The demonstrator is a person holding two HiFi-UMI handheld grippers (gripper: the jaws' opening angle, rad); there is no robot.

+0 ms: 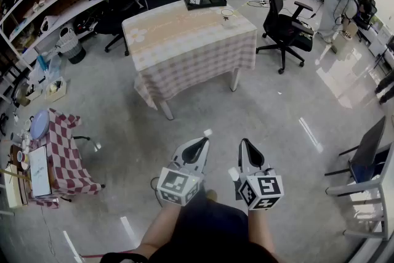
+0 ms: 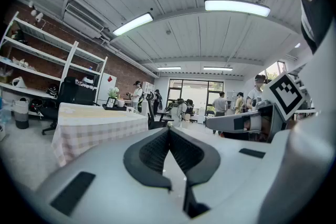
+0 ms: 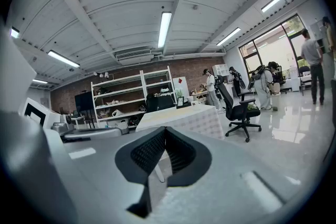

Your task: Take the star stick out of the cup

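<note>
A table with a checked cloth [image 1: 184,40] stands across the floor ahead of me. A small clear cup [image 1: 228,12] sits near its far right corner; I cannot make out the star stick at this distance. My left gripper [image 1: 205,133] and right gripper [image 1: 242,143] are held side by side low over the bare floor, well short of the table. In the left gripper view the left gripper's [image 2: 169,129] jaws meet with nothing between them. The right gripper [image 3: 165,129] is likewise shut and empty in the right gripper view, pointing towards the table [image 3: 181,118].
A black tray [image 1: 206,0] with flowers, a frame and a white cup sits at the table's far edge. Black office chairs [image 1: 284,24] stand right and behind. Shelves [image 1: 43,15] line the left wall, with a small checked side table [image 1: 68,157] below. Another chair [image 1: 366,163] stands at right.
</note>
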